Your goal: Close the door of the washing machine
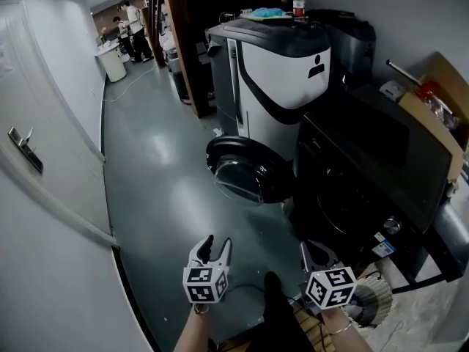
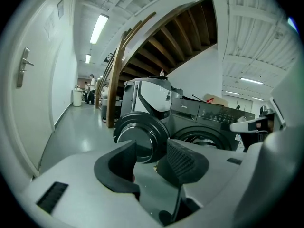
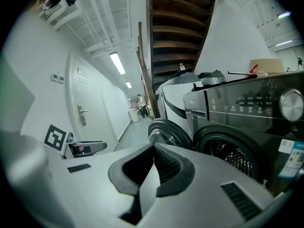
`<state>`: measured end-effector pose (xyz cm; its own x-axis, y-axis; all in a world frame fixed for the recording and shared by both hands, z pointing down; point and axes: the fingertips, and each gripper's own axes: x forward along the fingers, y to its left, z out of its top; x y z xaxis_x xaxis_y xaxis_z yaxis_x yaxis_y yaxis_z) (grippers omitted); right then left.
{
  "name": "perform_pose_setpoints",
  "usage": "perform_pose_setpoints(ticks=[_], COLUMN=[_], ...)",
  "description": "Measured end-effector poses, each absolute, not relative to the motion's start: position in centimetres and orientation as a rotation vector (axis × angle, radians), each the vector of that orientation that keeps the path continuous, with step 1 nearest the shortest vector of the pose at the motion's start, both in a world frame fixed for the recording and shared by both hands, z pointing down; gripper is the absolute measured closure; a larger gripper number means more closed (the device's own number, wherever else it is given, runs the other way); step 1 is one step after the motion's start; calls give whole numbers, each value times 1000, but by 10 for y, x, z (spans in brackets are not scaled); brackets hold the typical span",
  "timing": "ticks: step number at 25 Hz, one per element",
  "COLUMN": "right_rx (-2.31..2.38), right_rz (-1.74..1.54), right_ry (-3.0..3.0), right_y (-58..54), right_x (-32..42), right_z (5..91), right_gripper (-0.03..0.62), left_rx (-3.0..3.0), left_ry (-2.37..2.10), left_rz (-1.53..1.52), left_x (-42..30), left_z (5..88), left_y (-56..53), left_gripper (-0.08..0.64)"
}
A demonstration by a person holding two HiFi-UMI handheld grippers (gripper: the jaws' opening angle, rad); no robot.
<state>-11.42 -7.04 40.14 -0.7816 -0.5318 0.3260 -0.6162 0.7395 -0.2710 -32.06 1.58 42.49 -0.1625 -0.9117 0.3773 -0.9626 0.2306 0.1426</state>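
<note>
Task not yet begun. The round door [image 1: 238, 173] of the dark front-loading washing machine [image 1: 366, 167] stands swung wide over the floor [image 1: 154, 160], untouched. The left tool [image 1: 218, 245], jaws apart and empty, and the right tool [image 1: 314, 252], jaws together on nothing, hang well short of it.

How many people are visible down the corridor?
2. Both stand at the far end of the corridor: a person in white and a second person just left of them. More may be hidden.
</note>
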Motion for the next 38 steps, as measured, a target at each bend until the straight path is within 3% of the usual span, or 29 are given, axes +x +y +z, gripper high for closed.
perform_pose_setpoints(ticks=[12, 26, 38], right_rx=[798, 756, 732], right_rz=[565, 562, 609], right_ry=[-2696, -2677, -2629], right_y=[-216, -348, -384], right_x=[-217, -298, -315], right_z=[430, 453, 480], right_gripper=[584, 584, 584], left_rx=[1751, 1808, 1937], left_ry=[-2133, -2018, -1705], left_rz=[292, 628, 1278], left_x=[-413, -500, -528], left_z=[433, 473, 491], left_y=[-167, -341, -430], left_gripper=[334, 319, 313])
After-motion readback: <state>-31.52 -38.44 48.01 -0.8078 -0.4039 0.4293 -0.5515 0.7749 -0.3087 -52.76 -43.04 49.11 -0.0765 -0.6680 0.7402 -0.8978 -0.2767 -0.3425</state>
